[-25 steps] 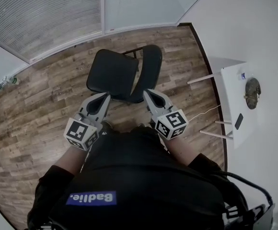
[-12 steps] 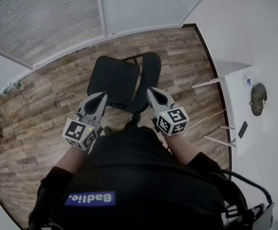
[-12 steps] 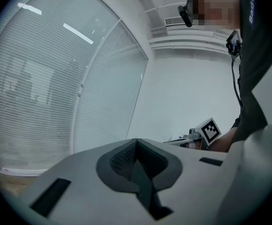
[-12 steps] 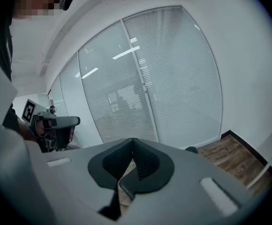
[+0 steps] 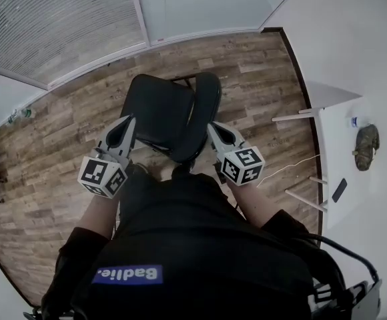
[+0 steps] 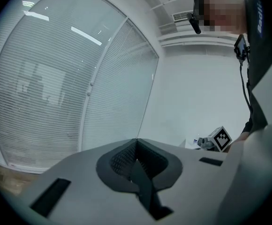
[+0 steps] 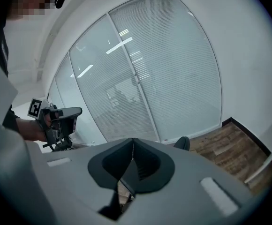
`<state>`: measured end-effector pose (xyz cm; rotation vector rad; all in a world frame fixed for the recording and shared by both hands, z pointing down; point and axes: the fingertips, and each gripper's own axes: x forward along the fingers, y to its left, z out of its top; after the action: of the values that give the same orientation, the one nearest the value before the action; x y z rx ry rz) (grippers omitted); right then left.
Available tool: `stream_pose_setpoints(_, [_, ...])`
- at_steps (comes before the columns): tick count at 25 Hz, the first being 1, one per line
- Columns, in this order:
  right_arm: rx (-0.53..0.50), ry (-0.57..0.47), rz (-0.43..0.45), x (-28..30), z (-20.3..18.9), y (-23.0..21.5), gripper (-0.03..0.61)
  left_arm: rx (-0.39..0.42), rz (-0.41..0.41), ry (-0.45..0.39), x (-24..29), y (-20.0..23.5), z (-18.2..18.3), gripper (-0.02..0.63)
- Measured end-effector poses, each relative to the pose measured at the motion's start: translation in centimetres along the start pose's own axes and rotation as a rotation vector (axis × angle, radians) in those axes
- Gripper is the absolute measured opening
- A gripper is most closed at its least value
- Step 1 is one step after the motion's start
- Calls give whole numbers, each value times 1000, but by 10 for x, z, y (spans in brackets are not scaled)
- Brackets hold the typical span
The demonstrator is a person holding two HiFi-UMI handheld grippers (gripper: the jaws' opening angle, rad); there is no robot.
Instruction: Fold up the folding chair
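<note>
Both grippers have spread apart since a second ago. The left gripper now sits at the seat's left edge and the right gripper beside the rounded backrest, each with its jaws pressed together and empty. Between them the black padded folding chair stands unfolded on the wood-plank floor. A blue label with white lettering marks the person's black top.

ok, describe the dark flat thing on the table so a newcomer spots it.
The white table stands along the right wall. Three things lie on it; the phone-like slab is nearest the person. It is thin, black and rectangular, unlike the lumpy olive bundle and tiny bluish item beyond it.
</note>
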<state>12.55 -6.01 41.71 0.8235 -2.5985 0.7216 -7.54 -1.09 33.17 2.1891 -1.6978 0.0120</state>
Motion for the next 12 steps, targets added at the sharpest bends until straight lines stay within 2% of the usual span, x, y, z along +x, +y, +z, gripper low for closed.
stream_pose_setpoints(6, [32, 40, -52, 15, -17, -4, 12, -14, -23, 27, 6, 31, -11, 5])
stream_pose_setpoints(12, [85, 69, -206, 30, -31, -11, 26, -10, -98, 85, 8, 79, -32, 5])
